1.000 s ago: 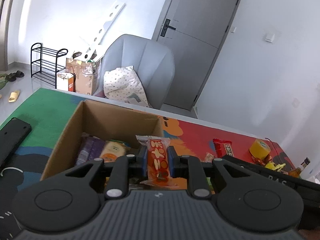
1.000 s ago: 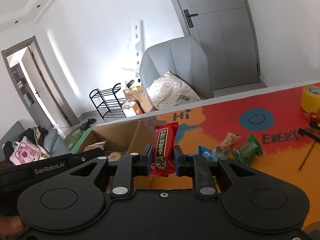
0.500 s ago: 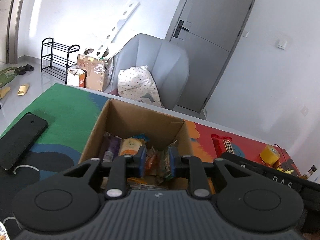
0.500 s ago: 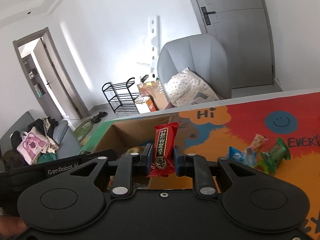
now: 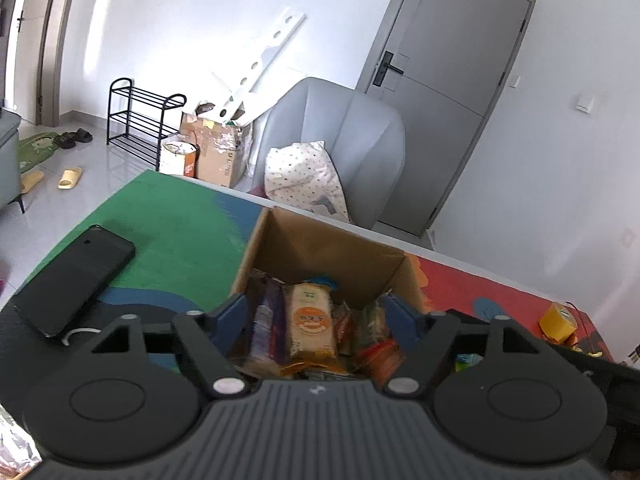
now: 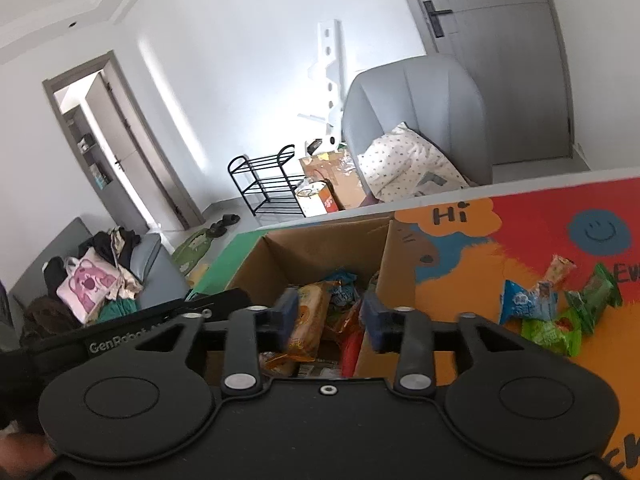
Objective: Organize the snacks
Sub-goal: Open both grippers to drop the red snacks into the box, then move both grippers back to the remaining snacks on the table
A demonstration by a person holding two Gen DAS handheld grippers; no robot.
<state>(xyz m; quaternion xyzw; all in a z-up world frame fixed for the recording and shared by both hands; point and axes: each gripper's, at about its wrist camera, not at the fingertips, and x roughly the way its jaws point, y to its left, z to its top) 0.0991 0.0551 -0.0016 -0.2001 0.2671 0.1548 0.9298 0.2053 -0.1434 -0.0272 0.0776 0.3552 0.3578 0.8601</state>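
An open cardboard box (image 5: 320, 244) stands on the colourful table mat and holds several snack packets, among them a beige and orange packet (image 5: 312, 320). My left gripper (image 5: 316, 312) is open and empty just above the box's near side. In the right wrist view the same box (image 6: 312, 244) is in front of me. My right gripper (image 6: 330, 316) is open above it, and a red packet (image 6: 351, 350) lies in the box below the jaws. Loose snacks lie on the mat to the right: blue (image 6: 524, 300), green (image 6: 554, 332) and beige (image 6: 560, 266) packets.
A black phone (image 5: 76, 272) lies on the green part of the mat at the left. A yellow tape roll (image 5: 558, 318) sits at the far right. A grey armchair (image 5: 340, 140) with a dotted pillow stands beyond the table's far edge. The left gripper's body (image 6: 132, 328) sits beside the box.
Both grippers moved over the box and opened. The orange packet left my left gripper and the red packet left my right gripper; both now lie in the box.
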